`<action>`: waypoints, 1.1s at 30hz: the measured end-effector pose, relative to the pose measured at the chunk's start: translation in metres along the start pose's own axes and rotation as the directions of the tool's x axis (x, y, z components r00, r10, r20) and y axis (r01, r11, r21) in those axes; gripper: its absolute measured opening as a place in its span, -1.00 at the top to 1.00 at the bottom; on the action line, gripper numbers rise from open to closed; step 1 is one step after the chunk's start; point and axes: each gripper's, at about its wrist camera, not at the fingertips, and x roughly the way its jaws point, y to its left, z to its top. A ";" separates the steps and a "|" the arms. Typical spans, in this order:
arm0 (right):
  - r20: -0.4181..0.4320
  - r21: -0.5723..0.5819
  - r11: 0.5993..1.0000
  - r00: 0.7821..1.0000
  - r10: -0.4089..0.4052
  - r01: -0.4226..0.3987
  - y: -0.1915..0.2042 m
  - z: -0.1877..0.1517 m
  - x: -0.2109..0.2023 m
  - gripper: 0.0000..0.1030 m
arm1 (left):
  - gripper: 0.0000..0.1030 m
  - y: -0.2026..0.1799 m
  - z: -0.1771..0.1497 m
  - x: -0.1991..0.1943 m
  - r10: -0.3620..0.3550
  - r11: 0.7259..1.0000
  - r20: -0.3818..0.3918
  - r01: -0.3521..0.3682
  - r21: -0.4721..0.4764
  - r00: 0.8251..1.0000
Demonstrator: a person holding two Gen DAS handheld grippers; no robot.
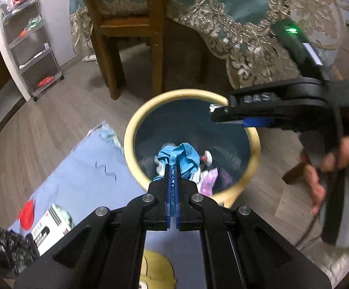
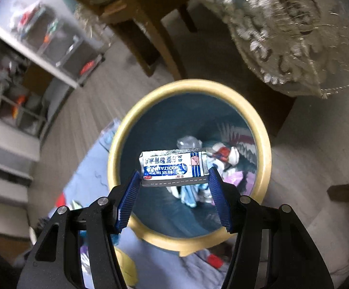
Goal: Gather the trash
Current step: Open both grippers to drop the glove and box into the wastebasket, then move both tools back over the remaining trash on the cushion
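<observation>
A round bin with a yellow rim (image 1: 136, 120) and dark blue inside stands on the floor and holds several pieces of trash. My left gripper (image 1: 172, 168) is shut on a crumpled blue wrapper (image 1: 184, 155), held over the bin's near side. My right gripper (image 2: 174, 174) is shut on a small white and blue medicine box (image 2: 172, 167) and holds it above the bin's opening (image 2: 266, 144). The right gripper also shows in the left wrist view (image 1: 216, 114), over the bin's far right rim.
A light blue cloth (image 1: 83, 168) lies on the wood floor left of the bin, with a white carton (image 1: 51, 228), a red item (image 1: 27, 213) and a black object (image 1: 13, 248) on it. A wooden chair (image 1: 126, 31) and a table with a lace cloth (image 1: 246, 36) stand behind. A shelf rack (image 1: 30, 43) is at the left.
</observation>
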 end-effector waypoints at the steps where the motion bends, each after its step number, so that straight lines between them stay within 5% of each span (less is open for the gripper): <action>1: 0.016 0.006 1.000 1.000 0.003 -0.003 -0.001 0.001 -0.003 -0.17 | 0.98 0.001 0.005 0.002 0.006 1.000 0.023 -0.005 -0.011 1.000; 5: 0.049 0.023 0.999 0.999 0.024 -0.025 -0.004 0.004 -0.009 -0.20 | 0.88 0.010 0.013 0.003 0.013 0.996 0.088 -0.006 -0.085 0.996; 9: 0.047 0.011 1.000 0.999 0.009 -0.009 -0.003 0.006 -0.010 -0.51 | 0.12 0.016 0.006 0.006 0.039 0.993 0.059 -0.032 -0.110 0.998; 12: 0.049 0.000 1.000 0.999 0.013 -0.013 0.002 0.006 -0.011 -0.58 | -0.09 0.022 -0.003 -0.001 0.054 0.991 0.059 -0.046 -0.122 0.997; 26: 0.073 -0.236 0.972 0.997 0.036 -0.018 0.076 -0.024 -0.034 -0.78 | -0.34 0.051 -0.069 -0.097 0.174 0.983 0.082 -0.167 -0.078 0.981; 33: 0.104 -0.389 0.921 0.993 0.051 -0.007 0.122 -0.058 -0.056 -0.80 | -0.36 0.092 -0.108 -0.152 0.221 0.961 0.078 -0.204 -0.185 0.972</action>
